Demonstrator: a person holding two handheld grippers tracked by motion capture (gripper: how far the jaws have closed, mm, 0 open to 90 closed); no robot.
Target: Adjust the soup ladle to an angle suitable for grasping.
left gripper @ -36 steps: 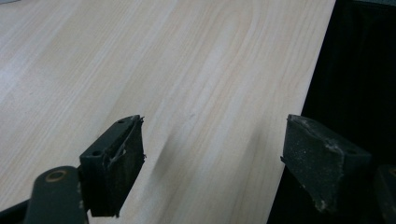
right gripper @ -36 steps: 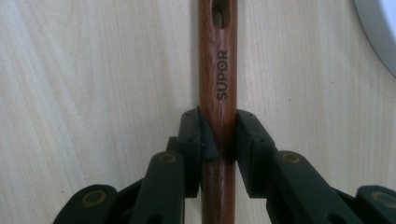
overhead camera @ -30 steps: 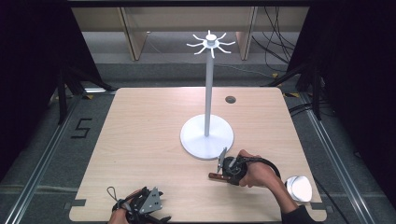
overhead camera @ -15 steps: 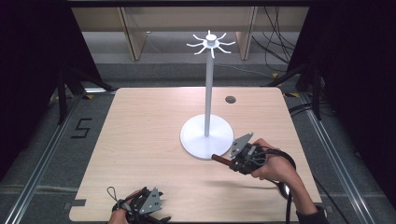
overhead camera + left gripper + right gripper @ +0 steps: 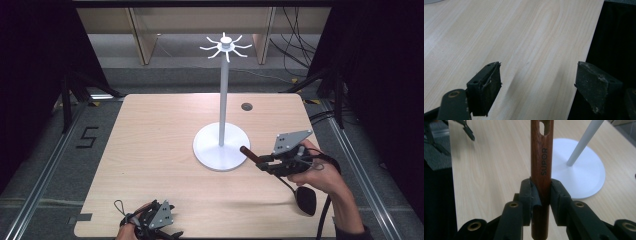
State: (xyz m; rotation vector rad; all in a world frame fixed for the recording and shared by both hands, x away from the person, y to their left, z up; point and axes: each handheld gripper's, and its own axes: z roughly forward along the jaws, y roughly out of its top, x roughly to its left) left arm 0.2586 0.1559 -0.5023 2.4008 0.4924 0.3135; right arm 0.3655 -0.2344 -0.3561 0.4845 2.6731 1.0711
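right gripper (image 5: pixel 260 162) raised since the earlier frame, carrying a utensil with a brown wooden handle (image 5: pixel 542 167) off the table (image 5: pixel 160 145).
jaws clamp the handle; its black head (image 5: pixel 306 200) hangs below the hand, beside the white rack base (image 5: pixel 210 150). left gripper (image 5: pixel 536 87) rests at the near table edge, jaws wide, nothing between.

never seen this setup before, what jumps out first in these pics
The tall white stand with hook arms at its top rises from the middle of the wooden table. At its right, the right claw is clamped on a reddish-brown wooden handle with a hanging hole, its dark end hanging below the hand. The left claw rests open at the table's near edge.
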